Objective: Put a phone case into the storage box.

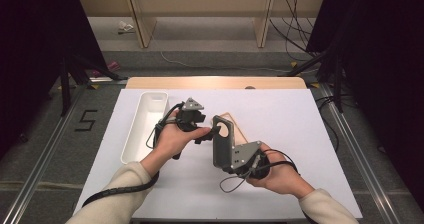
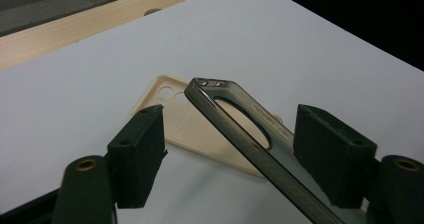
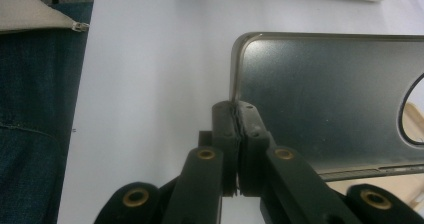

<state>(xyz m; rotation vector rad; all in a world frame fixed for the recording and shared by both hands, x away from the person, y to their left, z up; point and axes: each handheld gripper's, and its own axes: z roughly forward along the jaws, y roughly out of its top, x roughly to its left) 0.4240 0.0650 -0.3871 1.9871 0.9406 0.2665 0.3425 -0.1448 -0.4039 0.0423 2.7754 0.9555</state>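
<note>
The dark grey phone case (image 1: 222, 141) stands upright above the middle of the white table (image 1: 300, 134), lifted clear of it. The right gripper (image 3: 235, 115) has its jaws pressed together on the case's bottom edge near a corner. The case's upper end, with the round camera cutout, sits between the spread jaws of the left gripper (image 2: 230, 149), whose pads stand apart from it. A beige phone case (image 2: 190, 126) lies flat on the table just behind. A white tray (image 1: 131, 134) rests at the table's left
</note>
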